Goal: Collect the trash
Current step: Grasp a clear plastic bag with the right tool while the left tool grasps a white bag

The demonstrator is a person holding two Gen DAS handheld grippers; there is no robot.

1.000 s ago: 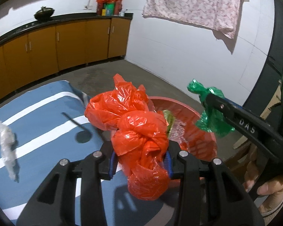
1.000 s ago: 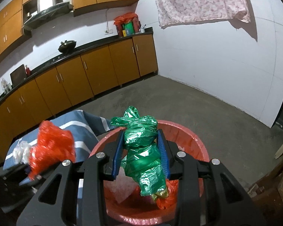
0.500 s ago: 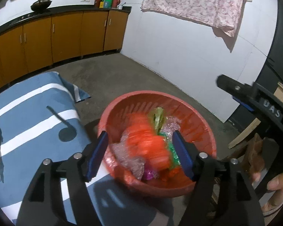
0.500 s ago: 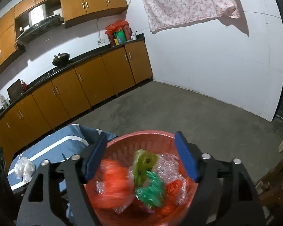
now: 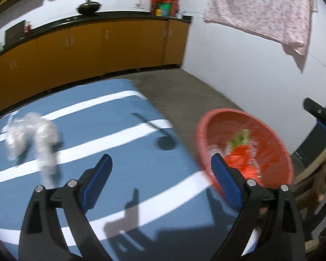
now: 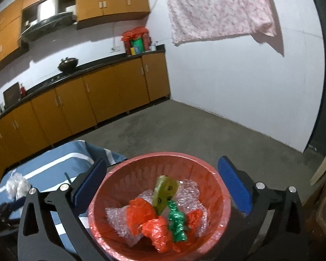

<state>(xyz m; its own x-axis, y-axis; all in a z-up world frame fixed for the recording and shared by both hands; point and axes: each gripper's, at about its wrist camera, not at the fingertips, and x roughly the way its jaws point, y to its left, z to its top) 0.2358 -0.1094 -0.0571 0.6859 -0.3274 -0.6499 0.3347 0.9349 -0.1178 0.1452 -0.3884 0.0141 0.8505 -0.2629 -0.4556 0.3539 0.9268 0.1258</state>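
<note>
Sitting on the floor just off the right edge of the blue striped cloth [image 5: 110,130], the red basket [image 6: 128,180] held the collected trash — a knotted red bag [image 6: 149,219] at its middle, a crumpled green bag [image 6: 177,224] touching it on the right, a yellow-green wrapper [image 6: 164,190] standing tilted behind them, and clear bubble wrap [image 6: 119,219] packed around the lot. One piece was still out: a clear plastic bag [image 5: 32,137] lay on the cloth near its far left corner, blurred in the left wrist view. The left gripper [image 5: 160,174] hung over the near right part of the cloth with its jaws opening, blue pads well apart and only cloth showing between them; its right pad [image 5: 224,182] overlapped the basket's near rim in that view. The right gripper [image 6: 161,184] hung above the basket, jaws opening too and spread wider than the rim, gripping nothing; the trash lay loose below them. Its black tip [image 5: 315,111] showed at the right edge of the left wrist view. Beyond lay the grey concrete floor [image 6: 184,128], orange cabinets [image 6: 86,100] under a dark counter, a black wok [image 6: 68,63] on it, and a pink floral cloth [image 6: 217,8] hanging on the white wall.
</note>
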